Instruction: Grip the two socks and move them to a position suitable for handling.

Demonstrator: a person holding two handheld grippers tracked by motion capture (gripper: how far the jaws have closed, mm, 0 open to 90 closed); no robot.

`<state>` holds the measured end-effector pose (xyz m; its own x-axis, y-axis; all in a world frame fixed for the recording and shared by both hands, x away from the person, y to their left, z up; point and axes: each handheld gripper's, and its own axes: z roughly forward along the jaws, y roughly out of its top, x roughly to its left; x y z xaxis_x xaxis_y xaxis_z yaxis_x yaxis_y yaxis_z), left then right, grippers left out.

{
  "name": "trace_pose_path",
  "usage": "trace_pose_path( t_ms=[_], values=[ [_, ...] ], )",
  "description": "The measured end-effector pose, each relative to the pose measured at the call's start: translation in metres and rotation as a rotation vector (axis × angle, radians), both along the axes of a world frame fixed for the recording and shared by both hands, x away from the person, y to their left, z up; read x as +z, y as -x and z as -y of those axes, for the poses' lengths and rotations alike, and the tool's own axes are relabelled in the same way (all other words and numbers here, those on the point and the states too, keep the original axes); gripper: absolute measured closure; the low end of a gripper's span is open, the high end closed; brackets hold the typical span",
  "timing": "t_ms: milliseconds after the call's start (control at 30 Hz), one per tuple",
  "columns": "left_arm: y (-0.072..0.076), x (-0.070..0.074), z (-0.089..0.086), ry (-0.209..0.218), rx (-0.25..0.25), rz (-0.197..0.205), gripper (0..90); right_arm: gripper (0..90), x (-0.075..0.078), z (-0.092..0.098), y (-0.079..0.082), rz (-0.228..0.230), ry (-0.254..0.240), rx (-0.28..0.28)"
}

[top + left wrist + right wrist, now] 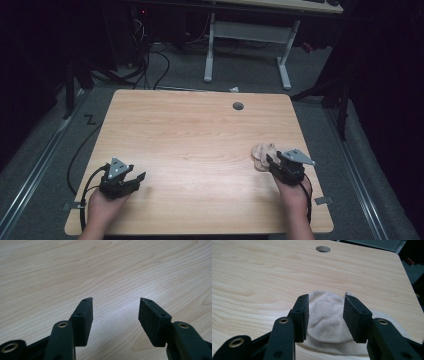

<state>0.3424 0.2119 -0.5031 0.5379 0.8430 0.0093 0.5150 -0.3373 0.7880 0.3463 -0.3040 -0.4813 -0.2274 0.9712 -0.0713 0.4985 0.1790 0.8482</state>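
Wood counter point(200, 130): light grain, mostly bare.
Left tongs point(137, 179): near-left corner, jaws spread wide over bare wood, gripping nothing.
Right tongs point(270, 161): near-right edge, jaws parted, straddling the cloth, not clamped on it.
Beige cloth point(327, 317): crumpled on the counter between the right jaws.
Round hole point(238, 106): far side.

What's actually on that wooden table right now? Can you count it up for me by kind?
Handheld grippers: 2, the left gripper and the right gripper, both with jaws open.
Beige cloth items: 1, a soft bundle lying under the right gripper; whether it is a single piece I cannot tell.
Total: 3 things on the table.
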Motion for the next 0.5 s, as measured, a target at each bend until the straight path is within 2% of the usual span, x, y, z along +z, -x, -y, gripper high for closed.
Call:
trace_pose_path(
  t_ms=[100, 367, 400, 433, 467, 500],
  values=[
    [0.002, -0.001, -0.003, -0.002, 0.005, -0.008, 44.8, 55.8, 0.002, -0.003, -0.003, 0.008, -0.003, 0.017],
    [0.007, -0.003, -0.012, -0.01, 0.024, -0.008, 44.5, 47.4, -0.005, -0.008, -0.019, -0.055, -0.026, 0.027],
    [0.008, -0.004, -0.014, -0.005, 0.032, -0.01, 44.4, 45.5, -0.01, -0.011, -0.025, -0.073, 0.006, 0.017],
    [0.008, -0.004, -0.014, -0.005, 0.032, -0.01, 44.4, 45.5, -0.01, -0.011, -0.025, -0.073, 0.006, 0.017],
    [0.009, -0.004, -0.016, -0.008, 0.033, -0.013, 44.4, 45.2, -0.015, -0.014, -0.03, -0.092, 0.048, -0.002],
    [0.009, -0.004, -0.016, -0.011, 0.033, -0.015, 44.4, 45.0, -0.018, -0.014, -0.031, -0.102, 0.066, -0.004]
  ],
)
